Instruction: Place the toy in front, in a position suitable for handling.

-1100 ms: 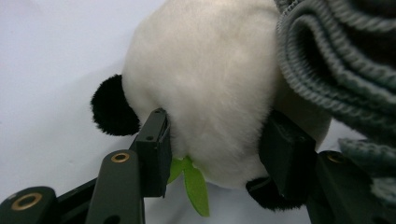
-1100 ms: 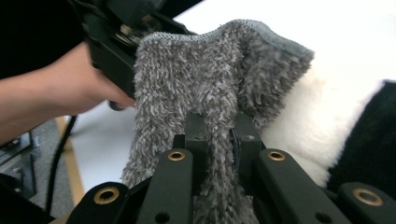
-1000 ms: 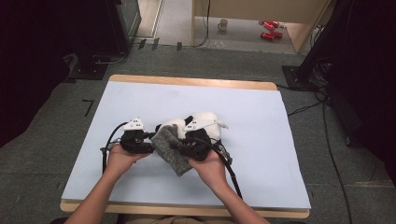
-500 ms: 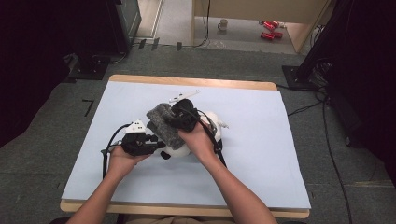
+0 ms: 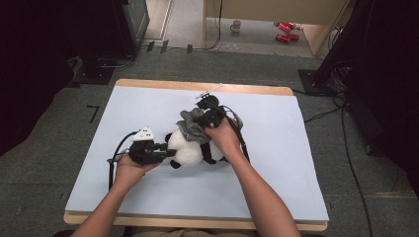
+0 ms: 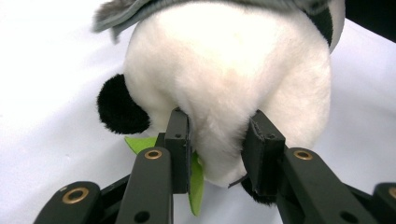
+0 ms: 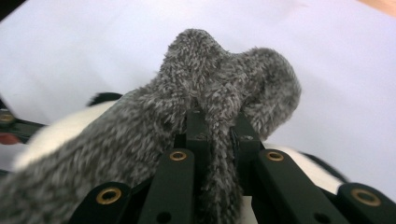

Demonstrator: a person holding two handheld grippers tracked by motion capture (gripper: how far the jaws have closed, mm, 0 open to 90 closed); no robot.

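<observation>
Your bench (image 5: pixel 148 113), covered in a pale blue sheet, carries the plush panda (image 5: pixel 190 148) near its middle, lying on its side with the white body at the centre and a black limb at about 8 o'clock of it. It looks light and very soft, so expect the stuffing to give under the pads and the body to roll; take it across a firm bulge of the body, not by the fur alone. Your left tool (image 5: pixel 165 153) sits at 9 o'clock of the panda, and its jaws have just been closing with the white plush between them; the pads (image 6: pixel 180 140) now dent it, so it grips the panda. The grey knitted cloth (image 5: pixel 190 126) drapes over the toy at 12 o'clock; it is limp and stretchy and will drag, so pinch a gathered fold. Your right tool (image 7: pixel 218 135) is clamped on such a fold. A small green leaf (image 6: pixel 196 179) pokes out beneath the panda.
</observation>
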